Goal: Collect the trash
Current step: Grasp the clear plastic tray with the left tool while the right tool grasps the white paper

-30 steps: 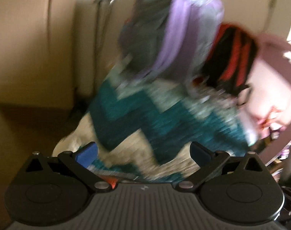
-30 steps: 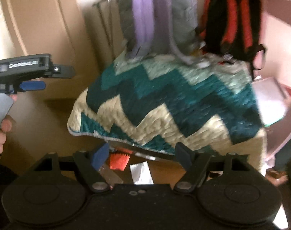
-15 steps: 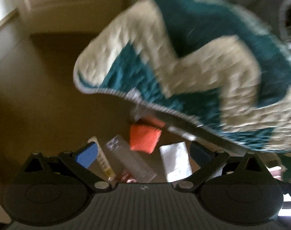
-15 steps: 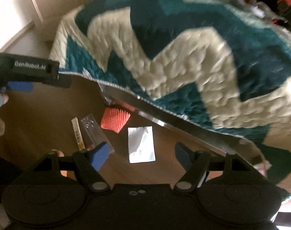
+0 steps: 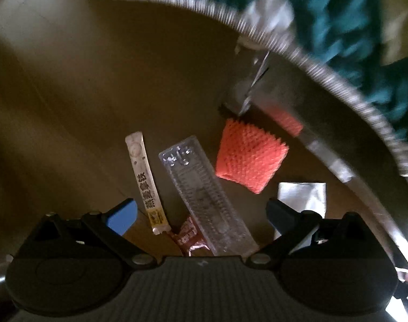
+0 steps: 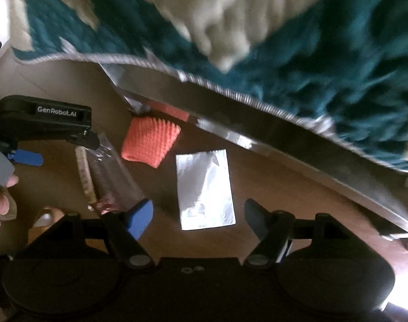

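Observation:
Trash lies on a brown floor: a clear plastic blister tray, a long white sachet with black print, a small red wrapper, an orange foam net sleeve and a silver foil pouch. My left gripper is open, low over the tray and red wrapper. My right gripper is open over the foil pouch. The right wrist view also shows the net sleeve, the tray and the left gripper's body.
A teal and cream zigzag quilt hangs over a metal bed rail just behind the trash; both also show in the left wrist view, quilt and rail. A hand holds the left gripper.
Both grippers have tilted down from the backpacks and quilt and dropped close to the floor. The trash now fills the lower views. Both stay open.

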`<state>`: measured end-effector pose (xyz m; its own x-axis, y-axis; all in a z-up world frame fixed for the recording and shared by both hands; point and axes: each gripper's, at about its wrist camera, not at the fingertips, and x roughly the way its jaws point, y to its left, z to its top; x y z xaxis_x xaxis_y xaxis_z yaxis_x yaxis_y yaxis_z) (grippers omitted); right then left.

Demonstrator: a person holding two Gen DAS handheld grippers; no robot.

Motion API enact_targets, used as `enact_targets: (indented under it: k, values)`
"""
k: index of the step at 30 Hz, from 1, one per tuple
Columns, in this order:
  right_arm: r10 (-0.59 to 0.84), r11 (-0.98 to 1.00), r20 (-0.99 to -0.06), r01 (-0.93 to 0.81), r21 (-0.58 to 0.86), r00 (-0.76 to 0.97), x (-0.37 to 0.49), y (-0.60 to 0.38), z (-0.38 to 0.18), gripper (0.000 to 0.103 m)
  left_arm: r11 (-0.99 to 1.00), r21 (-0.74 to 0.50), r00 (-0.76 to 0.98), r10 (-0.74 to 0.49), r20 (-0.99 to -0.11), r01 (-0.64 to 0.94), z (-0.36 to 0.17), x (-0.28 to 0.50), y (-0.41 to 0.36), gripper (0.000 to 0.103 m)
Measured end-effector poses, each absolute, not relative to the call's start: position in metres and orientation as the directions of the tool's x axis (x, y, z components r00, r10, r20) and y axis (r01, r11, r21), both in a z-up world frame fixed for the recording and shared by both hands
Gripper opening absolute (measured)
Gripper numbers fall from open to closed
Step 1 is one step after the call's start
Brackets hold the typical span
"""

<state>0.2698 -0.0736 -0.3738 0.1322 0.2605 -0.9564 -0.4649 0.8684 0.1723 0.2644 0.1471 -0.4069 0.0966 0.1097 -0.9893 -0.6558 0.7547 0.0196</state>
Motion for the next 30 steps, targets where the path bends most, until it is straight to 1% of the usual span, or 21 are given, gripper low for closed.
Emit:
enact_targets:
  k: [5, 8, 16, 21, 22, 23, 26, 27, 28, 30]
  values:
    - [0.217, 0.877, -0.973, -0.454, 0.157, 0.082, 0.281, -0.061, -0.423, 0.074, 0.748, 0.053, 0.038, 0.104, -0.994, -0.662, -0.444, 0.268, 0.15, 0.102]
    - [0.165, 0.878, -0.985, -0.462, 0.126, 0.045, 0.285, -0.052, -0.453, 0.073, 0.759, 0.055, 0.028, 0.096, -0.995, -0.648, -0.461, 0.272, 0.149, 0.102]
    - [0.159, 0.885, -0.986, -0.449, 0.124, 0.043, 0.294, -0.043, -0.491, 0.073, 0.771, 0.061, 0.002, 0.081, -0.997, -0.634, -0.498, 0.281, 0.143, 0.102]
    - [0.127, 0.88, -0.989, -0.468, 0.077, 0.076, 0.293, -0.042, -0.501, 0.073, 0.784, 0.057, -0.008, 0.067, -0.998, -0.618, -0.511, 0.286, 0.137, 0.093]
    - [0.123, 0.88, -0.989, -0.471, 0.07, 0.082, 0.292, -0.042, -0.502, 0.074, 0.78, 0.053, -0.009, 0.06, -0.998, -0.623, -0.513, 0.286, 0.137, 0.088]
    - [0.119, 0.875, -0.988, -0.48, 0.06, 0.094, 0.291, -0.041, -0.503, 0.074, 0.776, 0.043, -0.008, 0.049, -0.999, -0.63, -0.515, 0.286, 0.136, 0.083]
    - [0.096, 0.845, -0.989, -0.534, 0.023, 0.11, 0.288, -0.032, -0.506, 0.073, 0.774, 0.035, -0.019, 0.03, -0.999, -0.632, -0.523, 0.29, 0.129, 0.071]
    - [0.097, 0.841, -0.989, -0.541, 0.024, 0.108, 0.287, -0.031, -0.506, 0.073, 0.776, 0.033, -0.018, 0.028, -0.999, -0.63, -0.525, 0.291, 0.127, 0.069]
    - [0.095, 0.839, -0.989, -0.543, 0.019, 0.111, 0.286, -0.031, -0.506, 0.072, 0.777, 0.031, -0.018, 0.025, -1.0, -0.628, -0.526, 0.291, 0.126, 0.064]
    - [0.09, 0.839, -0.989, -0.545, 0.013, 0.114, 0.285, -0.03, -0.505, 0.07, 0.777, 0.018, -0.007, 0.018, -1.0, -0.63, -0.526, 0.29, 0.125, 0.062]
